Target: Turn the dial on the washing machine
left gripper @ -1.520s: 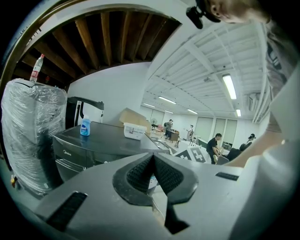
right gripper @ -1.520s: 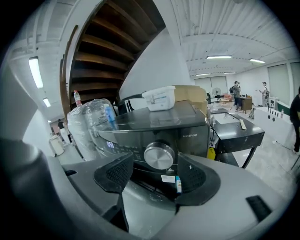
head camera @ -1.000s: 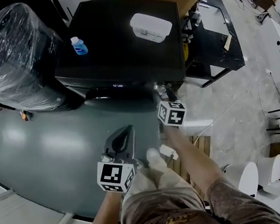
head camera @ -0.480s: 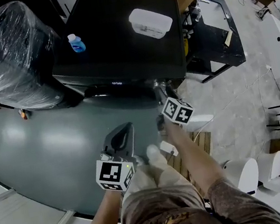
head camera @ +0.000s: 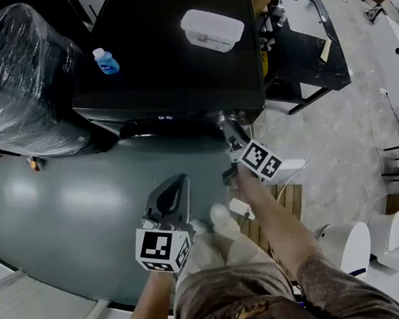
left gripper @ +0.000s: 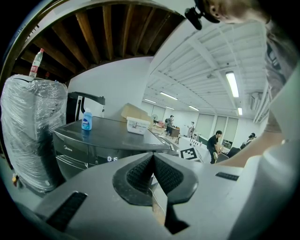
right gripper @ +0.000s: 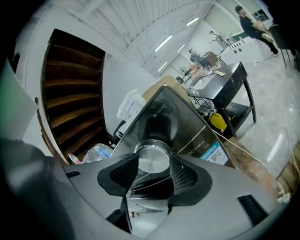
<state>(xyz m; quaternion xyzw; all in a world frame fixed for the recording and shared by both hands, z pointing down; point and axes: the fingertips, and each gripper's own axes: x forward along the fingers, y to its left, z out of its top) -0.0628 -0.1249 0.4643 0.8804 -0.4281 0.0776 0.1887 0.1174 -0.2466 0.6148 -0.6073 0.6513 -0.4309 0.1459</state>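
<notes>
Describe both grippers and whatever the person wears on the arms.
Both the left gripper and right gripper are grey moulded plastic with two black, textured pads. Each carries a white cube printed with black square markers. No cables show. The arms are bare below short brown sleeves.

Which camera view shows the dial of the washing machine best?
The right gripper view: the silver dial faces the camera, held between the right gripper's jaws. In the head view that gripper covers it. The left gripper view shows only the washing machine's front, no dial.
</notes>
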